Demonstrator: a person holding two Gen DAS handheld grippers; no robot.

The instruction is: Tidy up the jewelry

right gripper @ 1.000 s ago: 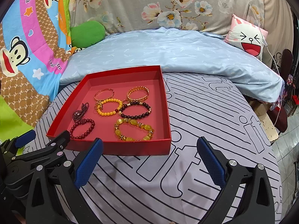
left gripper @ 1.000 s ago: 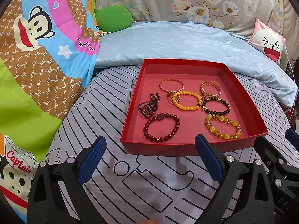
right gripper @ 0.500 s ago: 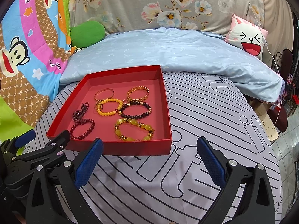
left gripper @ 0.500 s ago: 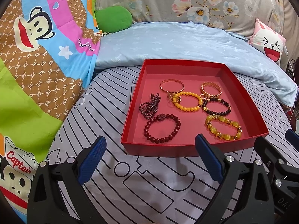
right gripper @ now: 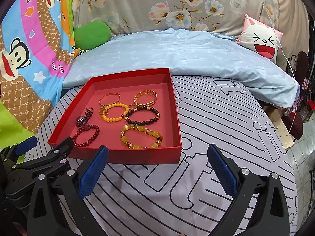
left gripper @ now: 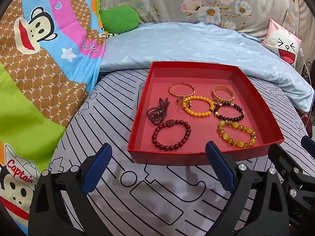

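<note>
A red tray (left gripper: 261, 106) (right gripper: 175, 106) lies on the striped bed sheet and holds several bracelets: a dark red bead bracelet (left gripper: 171, 134) (right gripper: 86, 135), a bunched dark bead strand (left gripper: 158, 111) (right gripper: 83, 118), a yellow bead bracelet (left gripper: 197, 106) (right gripper: 115, 112), a black bead bracelet (left gripper: 229, 112) (right gripper: 142, 115), an amber bead bracelet (left gripper: 236, 135) (right gripper: 141, 136), and two gold bangles (left gripper: 181, 89) (left gripper: 222, 94). My left gripper (left gripper: 158, 165) is open and empty just in front of the tray. My right gripper (right gripper: 157, 168) is open and empty at the tray's front right corner.
A light blue quilt (left gripper: 187, 43) (right gripper: 187, 55) lies behind the tray. A cartoon monkey blanket (left gripper: 39, 59) is on the left, with a green cushion (left gripper: 120, 19) and a pink rabbit pillow (right gripper: 259, 37) at the back. The bed's edge drops off at the right (right gripper: 291, 157).
The tray has shifted very slightly in both views as the grippers drift a little. Both grippers stay open and empty.
</note>
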